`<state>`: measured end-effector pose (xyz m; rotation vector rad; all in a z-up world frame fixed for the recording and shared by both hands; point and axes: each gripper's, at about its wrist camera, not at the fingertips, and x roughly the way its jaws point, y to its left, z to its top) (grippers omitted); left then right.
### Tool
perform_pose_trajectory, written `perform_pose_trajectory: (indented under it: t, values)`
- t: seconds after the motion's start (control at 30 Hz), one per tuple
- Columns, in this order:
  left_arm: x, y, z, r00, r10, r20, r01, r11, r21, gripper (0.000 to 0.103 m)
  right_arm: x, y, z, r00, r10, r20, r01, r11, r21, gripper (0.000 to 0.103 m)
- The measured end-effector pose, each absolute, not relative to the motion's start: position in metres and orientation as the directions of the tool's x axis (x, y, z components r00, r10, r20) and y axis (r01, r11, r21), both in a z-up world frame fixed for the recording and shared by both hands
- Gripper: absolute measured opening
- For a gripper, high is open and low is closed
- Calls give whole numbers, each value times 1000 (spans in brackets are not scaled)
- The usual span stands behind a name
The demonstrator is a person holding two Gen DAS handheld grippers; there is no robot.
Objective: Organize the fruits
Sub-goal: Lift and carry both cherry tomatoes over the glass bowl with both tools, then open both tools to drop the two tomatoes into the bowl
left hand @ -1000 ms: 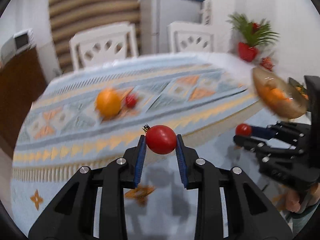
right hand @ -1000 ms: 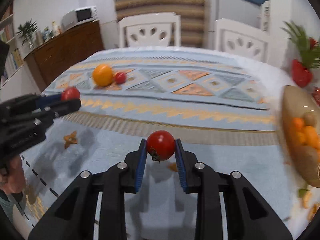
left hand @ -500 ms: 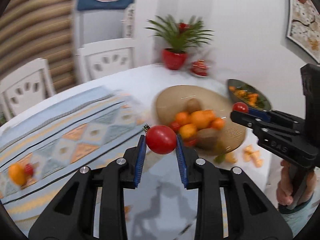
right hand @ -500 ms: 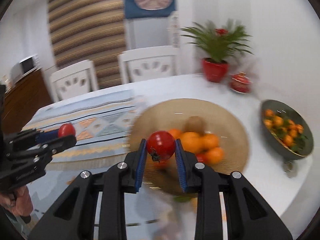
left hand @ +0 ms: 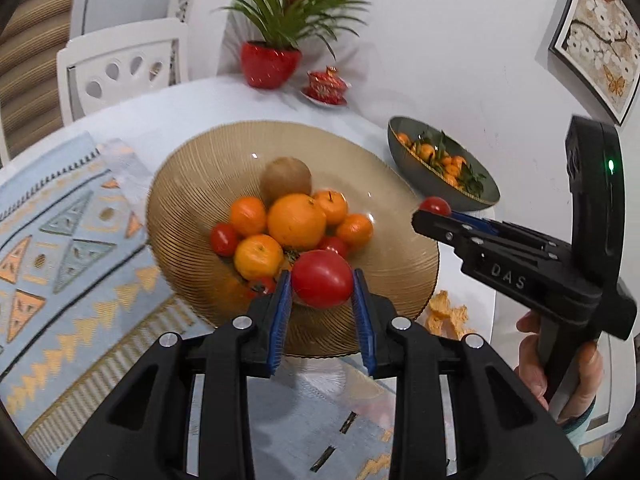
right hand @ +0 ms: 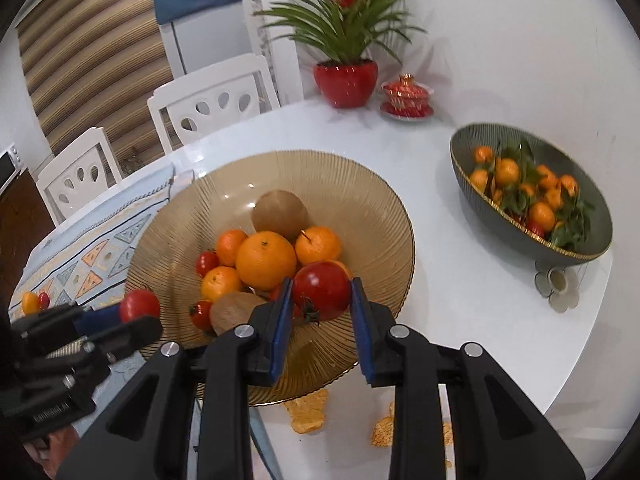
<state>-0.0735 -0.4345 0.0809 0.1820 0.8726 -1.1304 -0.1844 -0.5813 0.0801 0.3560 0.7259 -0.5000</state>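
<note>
My left gripper is shut on a red tomato held over the near rim of the amber ribbed bowl. My right gripper is shut on another red tomato, above the same amber bowl. The bowl holds several oranges, small tomatoes and brown kiwis. In the left wrist view the right gripper enters from the right with its tomato. In the right wrist view the left gripper shows at lower left with its tomato.
A dark green bowl of leafy tangerines stands right of the amber bowl. A red potted plant and a red lidded cup sit at the back. Orange peel lies on the white table. An orange rests on the patterned runner. White chairs stand behind.
Both grippers have swung right from the patterned runner and closed in over the amber bowl, each still holding its tomato. The bowl now fills the middle of both views.
</note>
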Motion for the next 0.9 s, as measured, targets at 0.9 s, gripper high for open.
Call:
perform_pose_trajectory:
  t: [0.9]
  values:
    - [-58, -399, 78, 155, -702, -696, 799, 503, -329, 47, -191, -566, 82, 649, -273, -710, 537, 826, 173, 43]
